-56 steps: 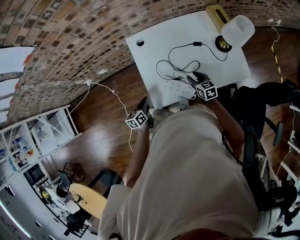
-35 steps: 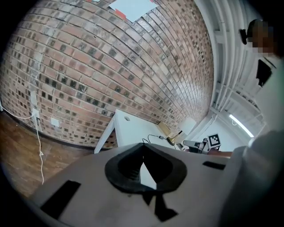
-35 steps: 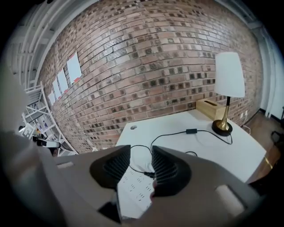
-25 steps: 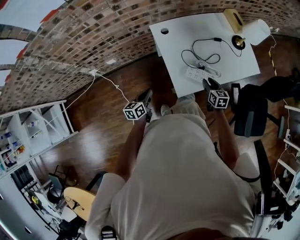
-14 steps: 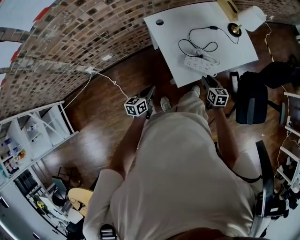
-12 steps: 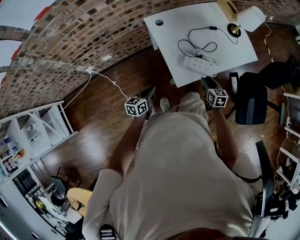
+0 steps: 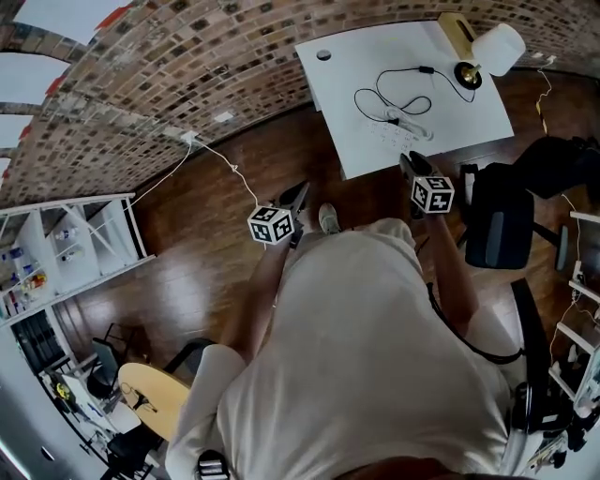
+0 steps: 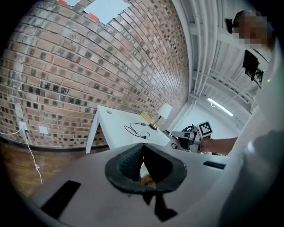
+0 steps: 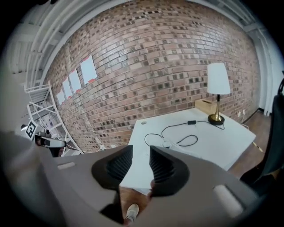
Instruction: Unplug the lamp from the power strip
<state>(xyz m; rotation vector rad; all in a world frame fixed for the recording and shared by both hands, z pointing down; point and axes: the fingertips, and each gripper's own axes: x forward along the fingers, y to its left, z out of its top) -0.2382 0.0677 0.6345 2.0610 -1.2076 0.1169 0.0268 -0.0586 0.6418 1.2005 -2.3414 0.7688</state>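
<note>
Two grippers are held off the counter, over the wooden floor in front of the person. The left gripper has its jaws pressed together with nothing between them, and it is out to the left of the counter. The right gripper is just short of the counter's near edge, its jaws partway apart and closing on empty air. The power strip lies near the middle of the white top, apart from both grippers. The lamp stands upright at the far right corner beside a tan box. Its black cord loops across to the strip; whether the plug is seated I cannot tell
</note>
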